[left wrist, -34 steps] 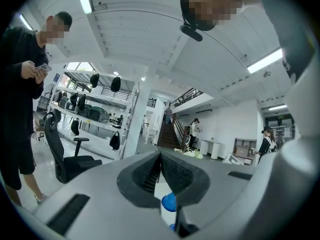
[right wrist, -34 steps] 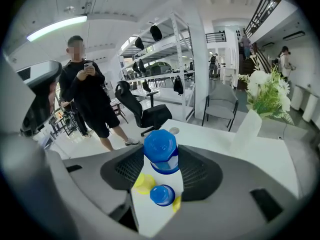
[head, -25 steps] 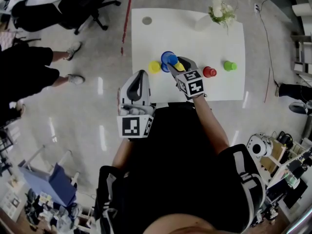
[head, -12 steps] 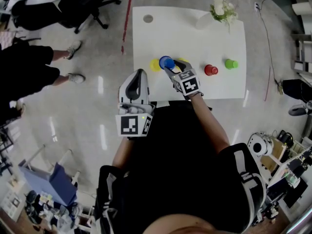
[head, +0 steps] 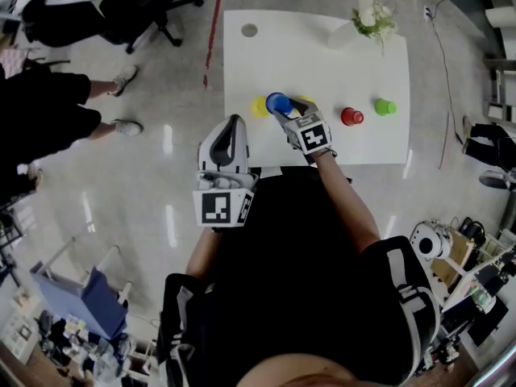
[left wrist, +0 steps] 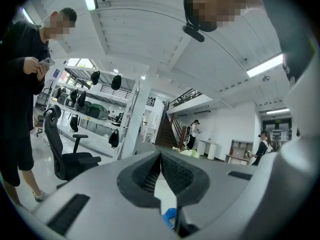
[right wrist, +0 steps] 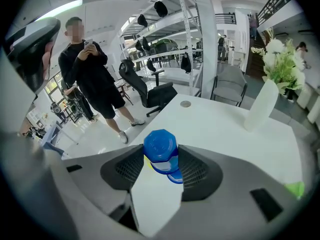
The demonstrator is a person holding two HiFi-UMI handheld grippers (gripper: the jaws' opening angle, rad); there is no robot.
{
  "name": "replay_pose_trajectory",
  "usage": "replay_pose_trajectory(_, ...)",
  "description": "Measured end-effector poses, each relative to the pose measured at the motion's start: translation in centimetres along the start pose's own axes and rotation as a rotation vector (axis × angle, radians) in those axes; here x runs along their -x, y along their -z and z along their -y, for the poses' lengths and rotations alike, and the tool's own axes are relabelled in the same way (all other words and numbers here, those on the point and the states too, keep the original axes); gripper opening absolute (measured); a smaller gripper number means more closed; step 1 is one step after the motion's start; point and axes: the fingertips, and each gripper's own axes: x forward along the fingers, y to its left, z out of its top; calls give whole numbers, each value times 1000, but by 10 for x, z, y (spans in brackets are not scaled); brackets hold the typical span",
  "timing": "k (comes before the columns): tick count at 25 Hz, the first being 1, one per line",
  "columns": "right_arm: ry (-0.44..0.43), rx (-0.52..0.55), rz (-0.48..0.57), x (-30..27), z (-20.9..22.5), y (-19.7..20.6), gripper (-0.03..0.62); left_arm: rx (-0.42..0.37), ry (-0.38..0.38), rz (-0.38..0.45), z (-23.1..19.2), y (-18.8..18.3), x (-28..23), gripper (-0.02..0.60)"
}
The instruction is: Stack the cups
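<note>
Gripping an upturned blue cup (right wrist: 160, 144) in my right claw (right wrist: 161, 160), I hold it directly over the second blue cup (right wrist: 175, 177).

On white rectangular table (head: 322, 63), in a row left to right: yellow plastic cup (head: 259, 106), blue plastic cup (head: 278, 101) between jaws of right gripper (head: 284, 113), red plastic cup (head: 350, 117), green plastic cup (head: 384, 106). Behind, at far right, white vase of flowers (head: 342, 37).

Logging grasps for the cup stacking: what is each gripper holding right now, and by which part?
The right gripper clamps the inverted blue cup by its sides near the base. The left gripper holds nothing.
</note>
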Motion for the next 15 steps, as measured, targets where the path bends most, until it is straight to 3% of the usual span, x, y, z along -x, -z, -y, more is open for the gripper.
replay_pose_trajectory(15, -13, 0, -10, -11, -3, 3, 250, 23, 22, -11, -5, 2, -5, 21)
